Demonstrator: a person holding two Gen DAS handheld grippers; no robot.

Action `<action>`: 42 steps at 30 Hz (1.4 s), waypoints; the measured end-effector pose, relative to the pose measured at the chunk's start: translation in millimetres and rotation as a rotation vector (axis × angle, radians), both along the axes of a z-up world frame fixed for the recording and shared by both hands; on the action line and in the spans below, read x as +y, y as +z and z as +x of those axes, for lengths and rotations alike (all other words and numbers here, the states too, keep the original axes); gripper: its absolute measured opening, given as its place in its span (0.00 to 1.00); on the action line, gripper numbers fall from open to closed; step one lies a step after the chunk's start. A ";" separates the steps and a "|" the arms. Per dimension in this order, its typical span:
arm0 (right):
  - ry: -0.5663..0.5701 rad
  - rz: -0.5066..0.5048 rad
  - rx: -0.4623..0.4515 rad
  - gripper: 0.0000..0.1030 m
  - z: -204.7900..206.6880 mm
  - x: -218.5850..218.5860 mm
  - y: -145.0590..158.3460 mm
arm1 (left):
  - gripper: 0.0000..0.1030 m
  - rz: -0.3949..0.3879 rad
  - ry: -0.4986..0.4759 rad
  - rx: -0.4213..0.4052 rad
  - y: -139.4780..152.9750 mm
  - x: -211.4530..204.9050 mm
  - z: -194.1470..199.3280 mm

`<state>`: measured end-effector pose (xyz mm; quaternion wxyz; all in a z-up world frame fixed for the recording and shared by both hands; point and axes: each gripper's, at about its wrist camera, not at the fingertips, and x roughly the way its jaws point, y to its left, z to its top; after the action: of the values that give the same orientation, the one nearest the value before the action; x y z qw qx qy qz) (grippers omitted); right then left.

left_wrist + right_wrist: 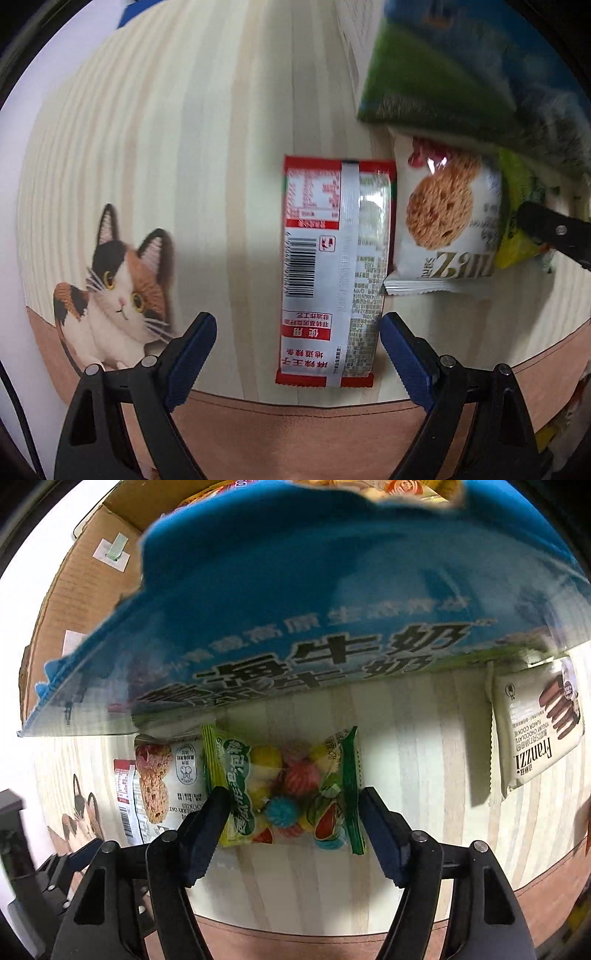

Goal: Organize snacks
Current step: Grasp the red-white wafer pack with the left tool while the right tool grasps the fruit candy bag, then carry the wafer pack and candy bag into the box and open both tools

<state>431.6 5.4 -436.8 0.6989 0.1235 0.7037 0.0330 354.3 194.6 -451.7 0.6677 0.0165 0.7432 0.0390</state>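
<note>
In the left wrist view a red-and-silver snack packet [334, 273] lies face down on the mat, its near end between the open fingers of my left gripper [297, 334]. An oat cookie packet [445, 218] lies right of it, beside a green-yellow candy bag [517, 218]. In the right wrist view the candy bag [288, 794] of coloured balls lies between the open fingers of my right gripper [293, 808]. The oat cookie packet [166, 782] and red packet [123, 794] lie to its left. A Franzzi cookie packet [535, 731] lies at the right.
A blue-and-green milk carton box [314, 609] stands just behind the snacks and fills the upper view; it also shows in the left wrist view [472, 70]. A brown cardboard box [74, 590] is behind it at left. The mat has a cat picture [114, 291].
</note>
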 end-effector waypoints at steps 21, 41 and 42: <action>0.158 -0.021 0.099 0.67 -40.3 7.3 -2.1 | 0.45 -0.118 0.085 -0.010 4.6 -17.1 -24.6; 0.161 -0.013 0.168 0.70 -44.2 23.1 -21.2 | 0.45 -0.170 0.236 0.013 2.5 0.9 -51.9; 0.166 -0.013 0.157 0.68 -43.0 20.4 -20.1 | 0.44 -0.166 0.231 0.012 6.1 -0.5 -52.6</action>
<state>388.5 25.8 -456.9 0.6374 0.0624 0.7642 0.0761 301.7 194.1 -445.6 0.6535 -0.1240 0.7447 0.0537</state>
